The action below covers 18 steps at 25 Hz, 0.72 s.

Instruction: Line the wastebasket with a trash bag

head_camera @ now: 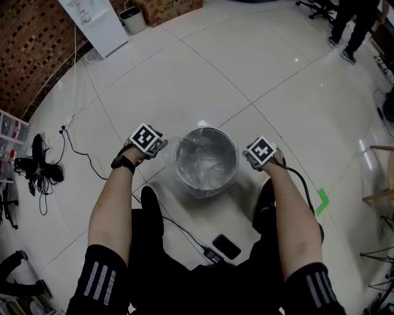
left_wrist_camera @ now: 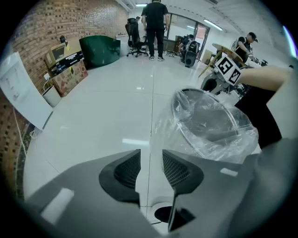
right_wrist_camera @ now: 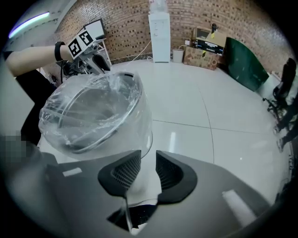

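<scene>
A round wastebasket (head_camera: 184, 145) stands on the white tiled floor between my two grippers, with a clear trash bag (head_camera: 206, 165) inside it and folded over its rim. My left gripper (head_camera: 157, 148) hangs just left of the rim and points steeply down. In the left gripper view its jaws (left_wrist_camera: 151, 161) stand apart over bare floor, with the lined basket (left_wrist_camera: 209, 125) off to the right. My right gripper (head_camera: 253, 155) is just right of the rim. Its jaws (right_wrist_camera: 148, 162) are parted, and the bag-covered basket (right_wrist_camera: 93, 116) sits close ahead on the left; the pads press on nothing.
A black phone (head_camera: 226, 246) and a cable (head_camera: 178, 229) lie on the floor near my knees. A green tape mark (head_camera: 322, 201) is at the right. A white cabinet (head_camera: 98, 21) and a small bin (head_camera: 133, 18) stand far back; a person (head_camera: 354, 24) stands at the back right.
</scene>
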{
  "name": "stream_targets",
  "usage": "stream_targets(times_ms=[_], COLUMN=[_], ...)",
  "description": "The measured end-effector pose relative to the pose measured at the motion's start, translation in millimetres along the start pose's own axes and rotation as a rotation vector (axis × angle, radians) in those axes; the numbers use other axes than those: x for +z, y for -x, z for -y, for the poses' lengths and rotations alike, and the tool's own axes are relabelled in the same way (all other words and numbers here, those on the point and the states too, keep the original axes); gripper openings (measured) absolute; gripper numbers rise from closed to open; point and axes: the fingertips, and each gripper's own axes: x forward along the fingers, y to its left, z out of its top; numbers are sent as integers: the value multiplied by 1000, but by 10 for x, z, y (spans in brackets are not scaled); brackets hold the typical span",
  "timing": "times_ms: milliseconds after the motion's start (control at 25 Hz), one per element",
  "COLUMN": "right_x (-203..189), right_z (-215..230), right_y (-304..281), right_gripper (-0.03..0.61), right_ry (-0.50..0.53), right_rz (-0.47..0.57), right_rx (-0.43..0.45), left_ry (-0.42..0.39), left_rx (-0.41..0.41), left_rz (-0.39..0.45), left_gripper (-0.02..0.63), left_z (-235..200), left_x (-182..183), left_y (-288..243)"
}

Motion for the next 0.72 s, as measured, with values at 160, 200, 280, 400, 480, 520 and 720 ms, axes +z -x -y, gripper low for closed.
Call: stream_targets(times_ms=[160,200,280,400,480,520,720], right_x=[-1,41,231,321,110,-5,-263], right_z=[24,-38,-216,-456,-522,-538,-714], right_y=[227,305,539,826,821,787,551], right_gripper=[114,114,114,115,128,140,184], right_ry=[52,103,253,396,391,373,232], right_rz=[12,17,67,100,48,23,21], right_rx=[-41,-34,-22,3,41,63,172], left_ry=[-2,-21,-71,-146,-184,-207,-319], left_rx=[-44,-44,-46,-87,-127,-144,-198], left_rz=[-4,-23,-52,-47,-42,-50,-130], left_gripper=[156,156,160,160,160,162,196], left_z=[143,172,245,427,596,687,1056], left_x=[-94,-147,-218,-221,-236,-265,-511], left_y=[68,65,91,216,289,313,333])
